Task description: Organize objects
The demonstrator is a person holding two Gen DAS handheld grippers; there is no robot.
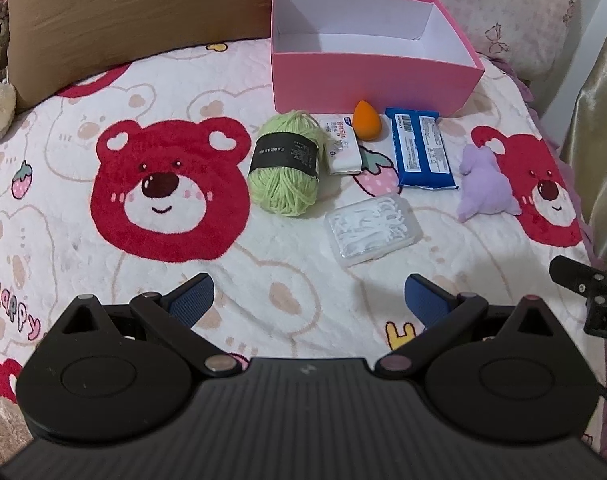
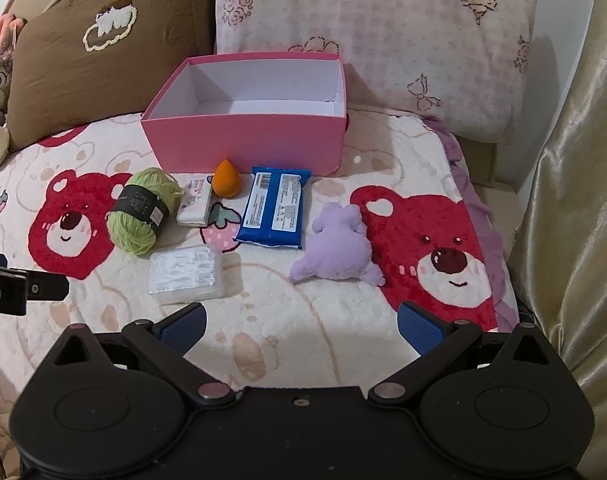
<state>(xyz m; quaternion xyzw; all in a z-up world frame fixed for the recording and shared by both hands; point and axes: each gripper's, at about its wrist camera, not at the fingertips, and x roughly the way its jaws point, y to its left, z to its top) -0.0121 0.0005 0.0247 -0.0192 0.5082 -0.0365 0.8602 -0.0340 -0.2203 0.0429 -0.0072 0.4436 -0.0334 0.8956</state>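
Left wrist view: pink box [image 1: 367, 76] sits open and bare inside, straight ahead of the left gripper [image 1: 309, 300] and well beyond it. Nothing packed yet, by the look of it; the task reads as at its very start.

Six items lie loose on the bed blanket [image 1: 103, 240], between the gripper and the box:
- clear case of floss picks [image 1: 373, 232], nearest, just ahead and slightly right of the fingertips
- green yarn ball [image 1: 285, 162] with a dark label band, ahead and a little left
- small white packet [image 1: 343, 146], touching or just beside the yarn on its right
- orange makeup sponge [image 1: 366, 119], upright, just short of the box's front wall
- blue wipes pack [image 1: 421, 152], ahead-right
- purple plush toy [image 1: 485, 186], farthest right

Left gripper: jaws spread wide, nothing between them, held above the blanket short of the floss case.

Right wrist view: right gripper [image 2: 301, 328] likewise wide open and unloaded. The plush toy [image 2: 339, 246] lies just ahead of it, the floss case [image 2: 185, 274] ahead-left, the box [image 2: 247, 140] farther on.

Left to do, as I judge it: all six items into the box. Pillows behind: a brown one [image 2: 103, 52], a pink-patterned one [image 2: 383, 32].
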